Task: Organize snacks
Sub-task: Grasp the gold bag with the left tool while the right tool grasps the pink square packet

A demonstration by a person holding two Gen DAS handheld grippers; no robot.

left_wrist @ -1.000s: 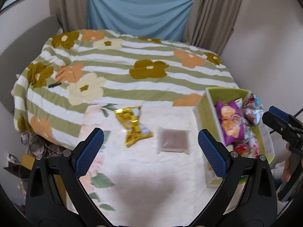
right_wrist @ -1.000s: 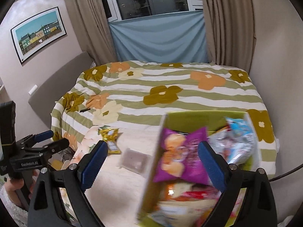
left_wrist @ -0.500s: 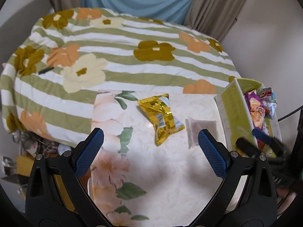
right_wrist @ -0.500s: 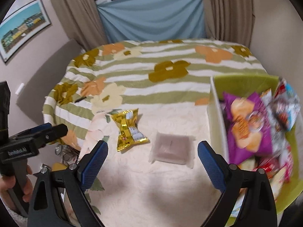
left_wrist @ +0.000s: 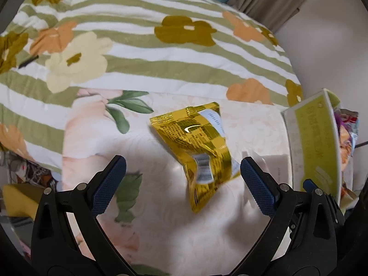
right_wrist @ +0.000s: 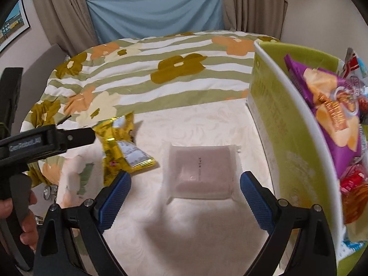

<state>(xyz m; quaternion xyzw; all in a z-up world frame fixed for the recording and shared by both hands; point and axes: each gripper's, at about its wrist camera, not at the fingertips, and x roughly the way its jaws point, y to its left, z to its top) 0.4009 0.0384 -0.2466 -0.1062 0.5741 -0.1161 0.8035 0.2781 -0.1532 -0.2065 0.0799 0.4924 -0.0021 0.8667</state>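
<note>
A gold foil snack bag (left_wrist: 200,147) lies on the cream tablecloth, just ahead of my open, empty left gripper (left_wrist: 181,179). It also shows in the right wrist view (right_wrist: 122,147). A clear packet with a pinkish block (right_wrist: 202,172) lies between the spread fingers of my open, empty right gripper (right_wrist: 184,195); its edge shows in the left wrist view (left_wrist: 276,168). A green and white box (right_wrist: 287,133) at the right holds several snacks, among them a purple chip bag (right_wrist: 331,105). The box also shows in the left wrist view (left_wrist: 315,142).
The small table has a cream floral cloth (left_wrist: 161,218). Behind it is a bed with a green-striped flowered cover (right_wrist: 161,69). The left gripper's body (right_wrist: 46,142) reaches in from the left of the right wrist view. Clutter lies on the floor at left (left_wrist: 20,172).
Both grippers have moved down and closer to the table. The left one now hovers at the gold bag, the right one has swung from the box to over the clear packet.
</note>
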